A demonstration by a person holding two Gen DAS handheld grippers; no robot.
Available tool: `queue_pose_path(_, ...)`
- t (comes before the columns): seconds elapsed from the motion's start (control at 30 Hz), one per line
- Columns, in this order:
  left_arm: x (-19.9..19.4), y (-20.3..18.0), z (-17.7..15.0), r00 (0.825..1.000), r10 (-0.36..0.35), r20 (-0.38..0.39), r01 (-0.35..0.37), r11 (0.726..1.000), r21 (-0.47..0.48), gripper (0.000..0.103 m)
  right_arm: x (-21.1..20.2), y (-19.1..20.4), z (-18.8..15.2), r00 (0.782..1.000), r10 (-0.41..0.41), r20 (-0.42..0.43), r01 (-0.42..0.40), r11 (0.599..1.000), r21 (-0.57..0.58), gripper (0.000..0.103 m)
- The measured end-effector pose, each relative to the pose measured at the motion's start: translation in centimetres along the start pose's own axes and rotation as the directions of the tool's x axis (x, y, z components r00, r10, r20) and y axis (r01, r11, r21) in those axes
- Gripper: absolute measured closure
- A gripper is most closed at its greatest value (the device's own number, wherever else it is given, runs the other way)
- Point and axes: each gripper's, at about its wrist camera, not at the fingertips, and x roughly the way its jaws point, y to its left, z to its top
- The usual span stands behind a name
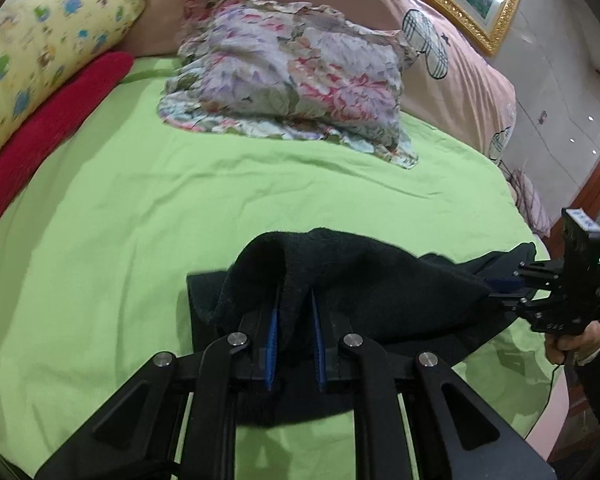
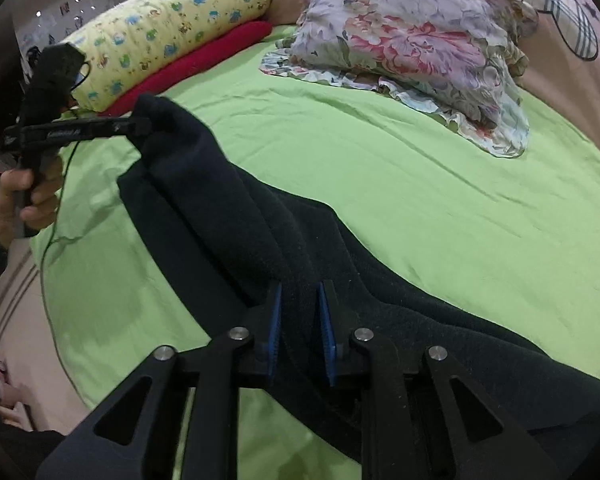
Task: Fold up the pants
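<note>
I've got the dark pants stretched across the green bed, one edge lifted between my hands, so to my mind the trick now is carrying both corners over level and together, keeping the cloth taut so the fold lands square. My left gripper is clenched on a bunched fold of the thick, fuzzy fabric. My right gripper pinches a ridge of it too, and nothing looks to be slipping.
</note>
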Motion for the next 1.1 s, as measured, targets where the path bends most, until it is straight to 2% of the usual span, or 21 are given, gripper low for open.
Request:
queue_pose_path(0.03,-0.1,0.3,-0.6,1.000,0.003,-0.002,-0.003,1.000,-0.018,0.089,0.1,-0.2,0.0,1.000,0.014,-0.002,-0.014,1.000,0.022,0.070)
queue_pose_path(0.17,-1.4,0.8,-2.3,1.000,0.021,0.005,-0.020,0.997,-0.069,0.083,-0.8,-0.7,-0.5,0.999,0.045,0.027,-0.047,0.996,0.073,0.068)
queue_pose_path(0.27,-2.5,1.0,-3.1,0.999,0.052,0.011,-0.050,0.992,-0.114,0.071,-1.6,-0.9,-0.9,0.995,0.085,0.045,-0.089,0.990,0.108,0.064)
queue_pose_path(0.4,-4.3,1.1,-4.6,0.996,0.078,0.037,-0.068,0.973,-0.221,0.045,-2.3,-1.1,-1.3,0.989,0.130,0.069,-0.138,0.981,0.136,0.059)
queue_pose_path(0.53,-5.2,0.9,-5.6,0.997,0.057,0.049,-0.039,0.947,-0.320,0.039,-2.5,-1.1,-1.3,0.987,0.138,0.077,-0.148,0.977,0.151,0.059)
queue_pose_path(0.63,-5.6,0.3,-6.4,0.997,0.015,0.079,0.016,0.926,-0.377,0.038,-2.7,-0.9,-0.9,0.985,0.145,0.091,-0.158,0.975,0.154,0.059)
queue_pose_path(0.73,-5.6,-0.4,-6.7,0.995,0.019,0.094,0.021,0.913,-0.406,0.037,-3.2,-1.0,-0.4,0.980,0.163,0.116,-0.181,0.970,0.165,0.059)
queue_pose_path(0.83,-4.8,-0.4,-7.1,0.996,0.048,0.079,-0.009,0.901,-0.433,0.036,-3.4,-1.5,0.5,0.975,0.177,0.135,-0.199,0.964,0.178,0.059)
queue_pose_path(0.93,-3.9,0.2,-7.7,0.998,0.036,0.057,-0.005,0.884,-0.468,0.036,-3.2,-2.1,1.4,0.977,0.167,0.136,-0.192,0.962,0.195,0.059)
queue_pose_path(1.1,-2.9,1.3,-8.1,0.998,0.035,0.055,-0.003,0.868,-0.497,0.036,-2.1,-4.1,3.1,0.970,0.207,0.127,-0.233,0.942,0.243,0.059)
